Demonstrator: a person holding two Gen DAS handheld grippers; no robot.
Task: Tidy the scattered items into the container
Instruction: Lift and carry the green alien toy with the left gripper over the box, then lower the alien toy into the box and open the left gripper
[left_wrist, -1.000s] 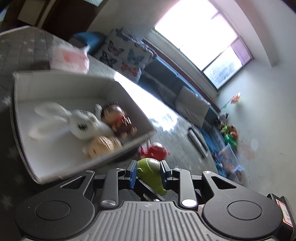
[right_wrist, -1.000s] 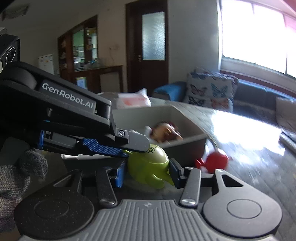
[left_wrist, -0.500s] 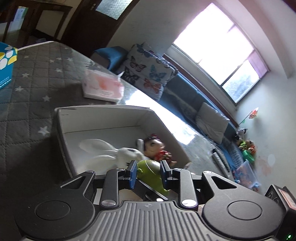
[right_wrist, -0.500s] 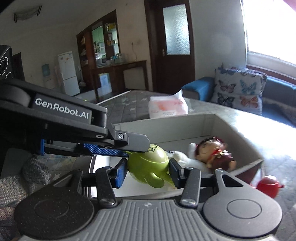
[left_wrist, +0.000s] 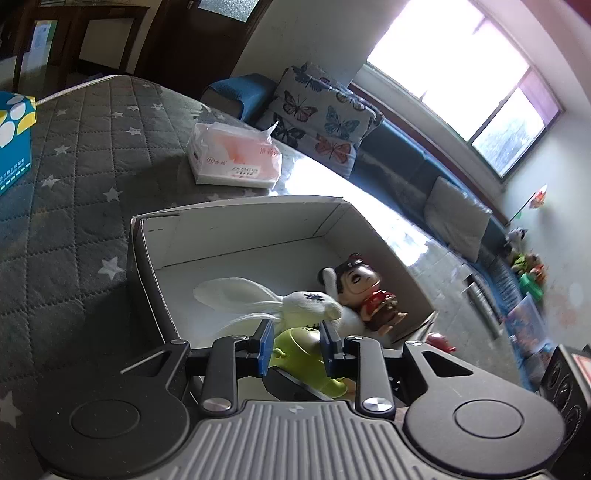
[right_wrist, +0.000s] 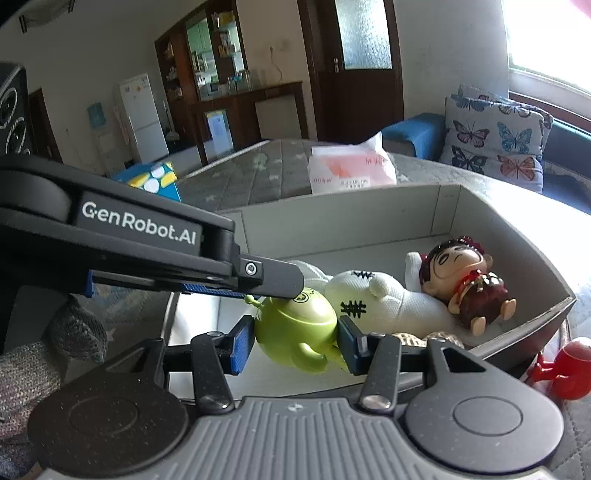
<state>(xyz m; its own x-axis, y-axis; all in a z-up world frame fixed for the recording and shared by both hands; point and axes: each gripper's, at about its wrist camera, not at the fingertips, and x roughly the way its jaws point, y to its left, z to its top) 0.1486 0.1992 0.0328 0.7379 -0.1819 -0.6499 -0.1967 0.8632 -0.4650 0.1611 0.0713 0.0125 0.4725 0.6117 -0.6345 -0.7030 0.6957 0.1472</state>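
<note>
A green toy (right_wrist: 295, 328) is held between the blue-padded fingers of both grippers at once. It is clamped from the sides by the right gripper (right_wrist: 295, 341), while the left gripper (left_wrist: 295, 345) is closed on it across the other direction; in the right wrist view one left finger (right_wrist: 266, 278) is seen resting on top of the toy's head. The toy is held over the near end of an open cardboard box (left_wrist: 236, 218), just above its near wall.

Inside the box a white plush rabbit (left_wrist: 295, 306) is lying on its side, and a doll in red clothes (left_wrist: 369, 295) is lying against it, near the right wall. A red toy (right_wrist: 565, 365) is seen on the worktop (left_wrist: 74, 229) outside the box, just beside its near right corner. A pack of tissues (left_wrist: 234, 158) lies beyond the box, and a blue carton (left_wrist: 13, 140) stands at the far left. A grey knitted glove (right_wrist: 33, 369) is visible at the lower left of the right wrist view.
</note>
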